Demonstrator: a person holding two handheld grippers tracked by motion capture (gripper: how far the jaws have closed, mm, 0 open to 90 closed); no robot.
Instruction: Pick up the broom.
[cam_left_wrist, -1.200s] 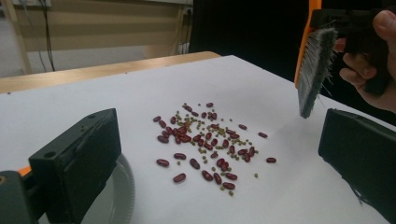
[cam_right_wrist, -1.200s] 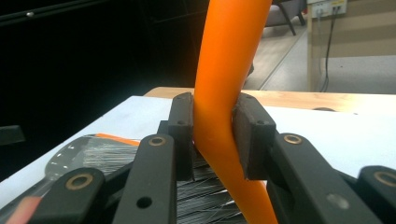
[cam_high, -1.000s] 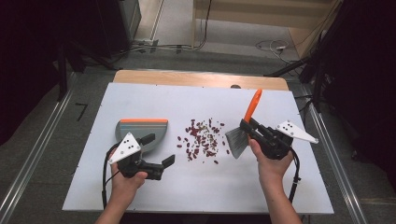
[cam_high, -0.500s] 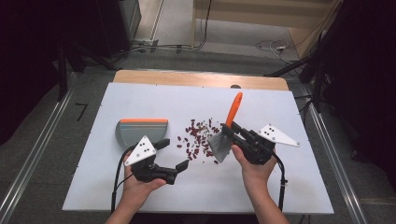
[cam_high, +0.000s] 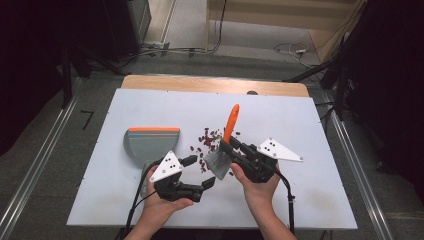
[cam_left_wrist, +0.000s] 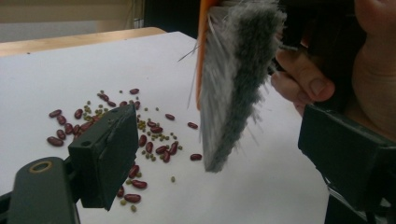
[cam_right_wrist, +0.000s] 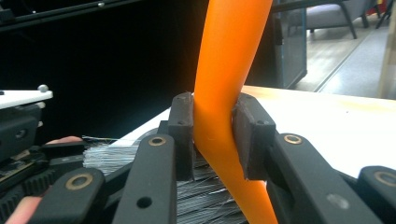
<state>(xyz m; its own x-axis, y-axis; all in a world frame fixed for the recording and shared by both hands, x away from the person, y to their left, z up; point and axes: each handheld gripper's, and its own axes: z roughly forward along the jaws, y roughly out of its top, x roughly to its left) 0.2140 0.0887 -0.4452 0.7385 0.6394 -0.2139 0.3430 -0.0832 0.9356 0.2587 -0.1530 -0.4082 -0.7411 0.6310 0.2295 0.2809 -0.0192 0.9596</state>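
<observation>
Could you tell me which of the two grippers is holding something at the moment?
The right gripper: it is clamped on the orange handle of the brush. The left gripper is open and holds nothing.

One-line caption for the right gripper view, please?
Right gripper shut on the brush's orange handle, grey bristles below, white table behind.

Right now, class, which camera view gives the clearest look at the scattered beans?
The left gripper view: the beans lie close up on the white table, red and small green ones told apart. The high view shows the beans as a small dark patch beside the brush. The right gripper view looks along the brush handle.
</observation>
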